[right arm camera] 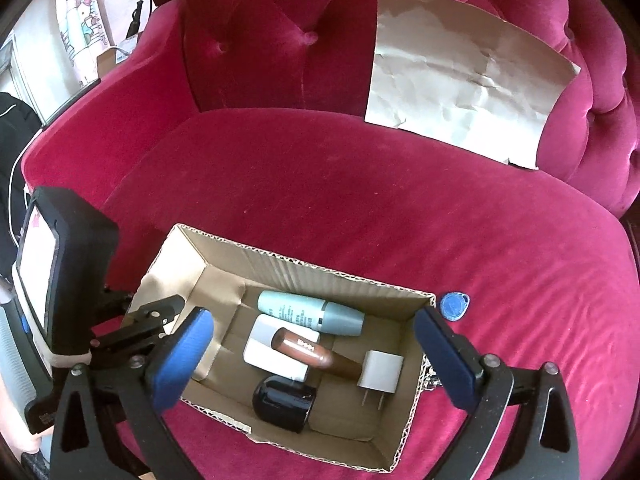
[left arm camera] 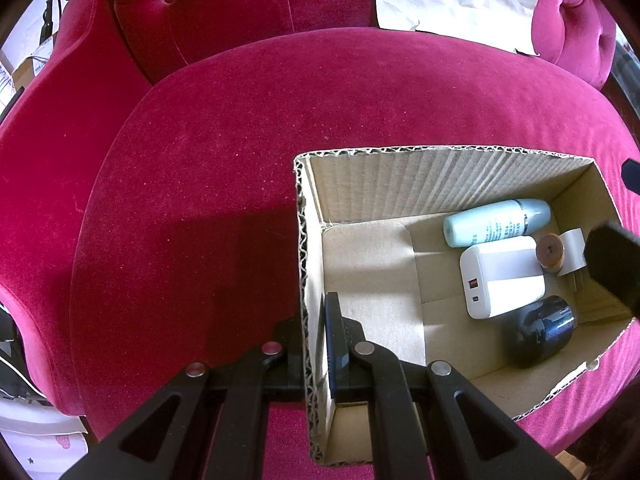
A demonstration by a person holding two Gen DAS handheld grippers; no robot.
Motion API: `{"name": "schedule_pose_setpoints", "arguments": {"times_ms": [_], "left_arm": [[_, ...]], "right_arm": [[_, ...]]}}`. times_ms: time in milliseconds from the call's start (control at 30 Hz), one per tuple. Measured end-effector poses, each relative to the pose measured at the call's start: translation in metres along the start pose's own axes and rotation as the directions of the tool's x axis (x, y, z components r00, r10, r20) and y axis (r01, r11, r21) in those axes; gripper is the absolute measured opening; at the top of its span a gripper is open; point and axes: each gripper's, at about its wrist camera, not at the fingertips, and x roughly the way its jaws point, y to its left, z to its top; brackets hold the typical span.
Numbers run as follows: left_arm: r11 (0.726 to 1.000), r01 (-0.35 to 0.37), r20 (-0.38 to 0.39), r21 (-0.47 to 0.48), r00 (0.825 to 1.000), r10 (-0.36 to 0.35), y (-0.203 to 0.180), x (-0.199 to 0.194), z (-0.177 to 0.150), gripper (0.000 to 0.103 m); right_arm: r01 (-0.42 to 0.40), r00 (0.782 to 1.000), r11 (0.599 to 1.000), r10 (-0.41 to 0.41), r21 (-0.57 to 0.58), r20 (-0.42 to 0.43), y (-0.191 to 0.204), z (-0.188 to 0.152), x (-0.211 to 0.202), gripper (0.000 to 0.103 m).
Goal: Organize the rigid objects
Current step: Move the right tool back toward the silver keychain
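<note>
The left gripper [left arm camera: 316, 344] has its fingers [left arm camera: 332, 336] clamped on the near side wall of the cardboard box [left arm camera: 440, 168], one inside and one outside the wall; the box sits on the seat of a red velvet sofa [left arm camera: 240, 128]. The right gripper [right arm camera: 312, 344] hangs above the box with its blue-padded fingers [right arm camera: 184, 352] spread wide and nothing pressed between them; no earlier picture shows how they came to stand so. Directly below and between those fingers a brown lip gloss tube [right arm camera: 316, 350] lies across a white power bank [right arm camera: 264, 350]; beyond it lies a pale blue bottle [right arm camera: 308, 312], nearer sits a dark round jar [right arm camera: 284, 404], and toward the right finger a white plug adapter [right arm camera: 380, 372]. Just past the right fingertip, outside the box's far corner, a blue key fob [right arm camera: 454, 306] rests on the seat. A creased sheet of paper [right arm camera: 460, 92] leans against the sofa back, well beyond the fingers.
</note>
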Motion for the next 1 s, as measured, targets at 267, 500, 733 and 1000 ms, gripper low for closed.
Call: {"name": "schedule_pose_setpoints", "arguments": {"times_ms": [267,500,733,1000], "left_arm": [[1.000,0.000,0.000,0.000,1.000,0.000,0.000,0.000,0.000,0.006],[1.000,0.001,0.000,-0.001,1.000,-0.001,-0.001,-0.001,0.000,0.006],[1.000,0.003,0.000,-0.004,1.000,-0.003,-0.002,-0.003,0.001,0.006],[1.000,0.004,0.000,-0.004,1.000,-0.004,-0.001,-0.003,0.001,0.006]], "right_arm": [[0.005,1.000,1.000,-0.006,0.022,0.021,-0.010,0.006,-0.010,0.103],[0.031,0.999,0.999,-0.032,0.023,0.031,-0.026,0.013,-0.026,0.103],[0.062,0.998,0.997,-0.063,0.046,0.017,-0.050,0.016,-0.037,0.103],[0.100,0.995,0.993,-0.100,0.058,-0.004,-0.084,0.015,-0.047,0.103]]}}
